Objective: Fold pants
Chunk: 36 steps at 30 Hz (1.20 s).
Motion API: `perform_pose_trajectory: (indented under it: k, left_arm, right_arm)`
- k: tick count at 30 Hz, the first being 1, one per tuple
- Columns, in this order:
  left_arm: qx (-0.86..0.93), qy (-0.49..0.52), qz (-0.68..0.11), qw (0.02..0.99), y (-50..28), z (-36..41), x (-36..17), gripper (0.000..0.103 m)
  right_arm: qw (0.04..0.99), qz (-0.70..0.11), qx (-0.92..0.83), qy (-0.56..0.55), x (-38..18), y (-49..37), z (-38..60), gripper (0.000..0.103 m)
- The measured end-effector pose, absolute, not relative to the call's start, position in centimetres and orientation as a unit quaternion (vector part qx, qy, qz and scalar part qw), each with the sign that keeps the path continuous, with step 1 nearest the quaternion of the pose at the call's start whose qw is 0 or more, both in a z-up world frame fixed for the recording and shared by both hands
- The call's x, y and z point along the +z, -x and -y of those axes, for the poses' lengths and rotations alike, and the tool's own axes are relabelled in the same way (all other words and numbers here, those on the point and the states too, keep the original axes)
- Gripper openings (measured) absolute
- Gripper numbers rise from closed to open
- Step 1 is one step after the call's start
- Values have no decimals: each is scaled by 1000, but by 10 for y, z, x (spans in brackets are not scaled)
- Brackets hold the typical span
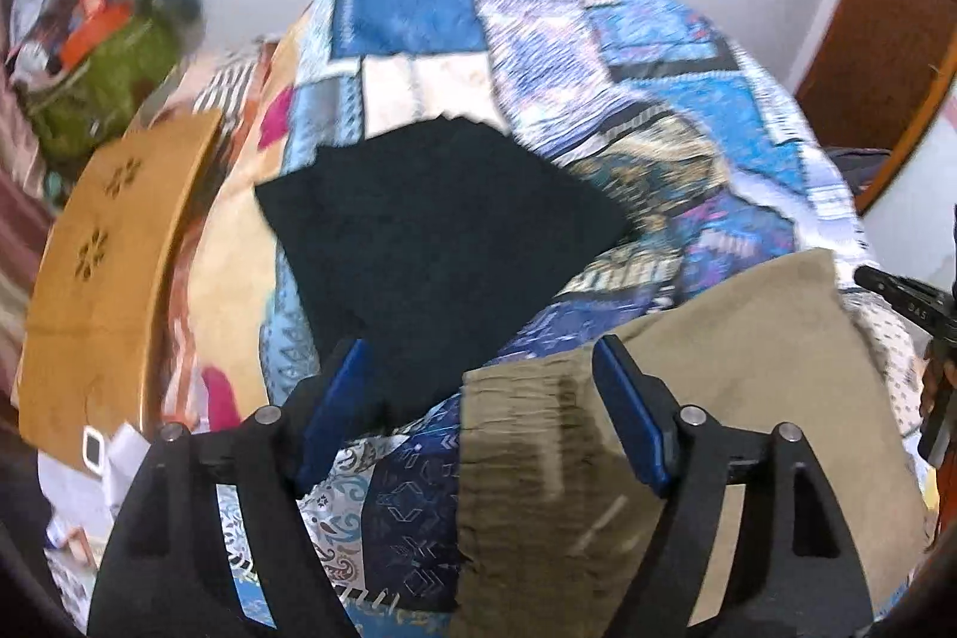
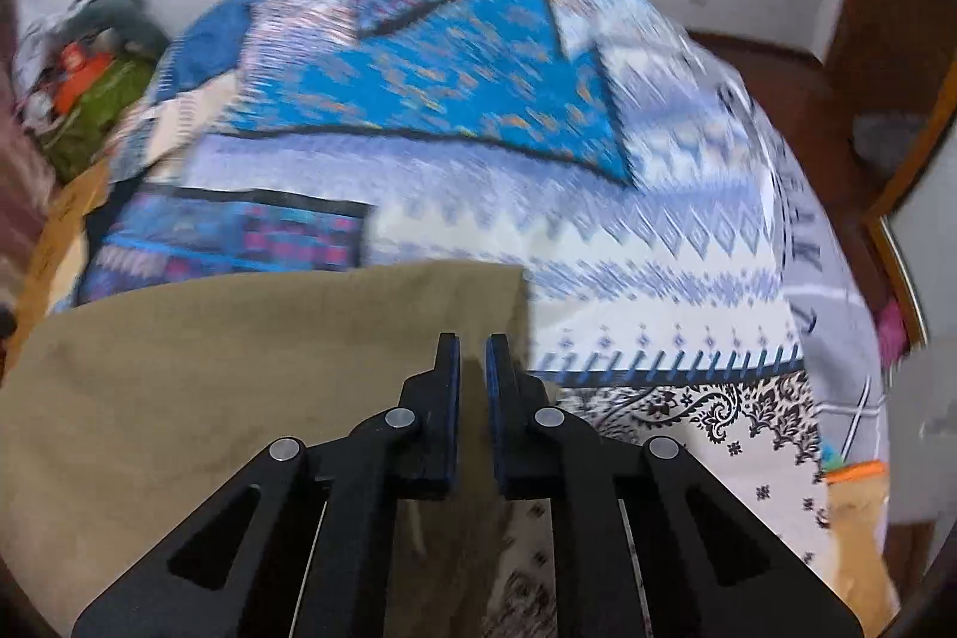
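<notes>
Khaki pants (image 1: 718, 399) lie folded on the patterned bedspread (image 1: 598, 58), low and right in the left wrist view. My left gripper (image 1: 481, 357) is open and empty above their left edge. In the right wrist view the khaki pants (image 2: 209, 387) fill the lower left. My right gripper (image 2: 472, 351) hovers over their right edge with its fingers nearly together, a narrow gap between the pads; no cloth shows between them. The right gripper also shows at the right edge of the left wrist view (image 1: 903, 303).
A black folded garment (image 1: 430, 243) lies on the bed beyond the pants. A wooden board (image 1: 107, 267) stands at the bed's left side. A pile of clutter with a green bag (image 1: 101, 82) sits far left. A wooden door frame (image 1: 885, 40) is at right.
</notes>
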<state>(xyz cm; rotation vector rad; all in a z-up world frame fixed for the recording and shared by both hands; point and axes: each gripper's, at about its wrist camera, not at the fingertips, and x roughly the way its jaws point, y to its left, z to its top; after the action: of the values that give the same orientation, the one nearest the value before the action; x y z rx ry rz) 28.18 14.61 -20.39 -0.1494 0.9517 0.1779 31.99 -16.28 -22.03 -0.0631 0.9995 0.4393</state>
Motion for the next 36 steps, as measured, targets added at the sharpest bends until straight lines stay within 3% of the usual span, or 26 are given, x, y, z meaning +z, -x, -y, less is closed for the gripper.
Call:
perform_pose_trajectory:
  k: [4,7,9,11,17,19,21,36]
  left_arm:
    - [50,64,-456,887,-281,-130,-189,82]
    - [19,67,-472,879,-285,-116,-191,82]
    - [12,57,-483,874,-286,-105,-195,82]
    - [3,50,-495,867,-287,-95,-202,82]
    - [-7,32,-538,842,-288,-76,-232,84]
    - [5,21,-538,843,-285,-74,-238,89]
    - [28,16,-524,851,-278,-75,-238,94]
    - [59,16,-509,859,-223,-94,-223,94]
  right_arm:
    - [847,-458,270,27,-186,-298,136,16]
    - [834,-450,320,4,-168,-279,113,39]
    - [825,-452,339,-8,-163,-268,96,63]
    - [814,-460,355,-19,-164,-264,79,69]
    - [770,-523,362,32,-204,-247,43,69]
    - [761,-538,358,62,-216,-238,41,69]
    - [769,-528,354,76,-215,-228,45,71]
    - [803,-515,293,65,-205,-187,112,77]
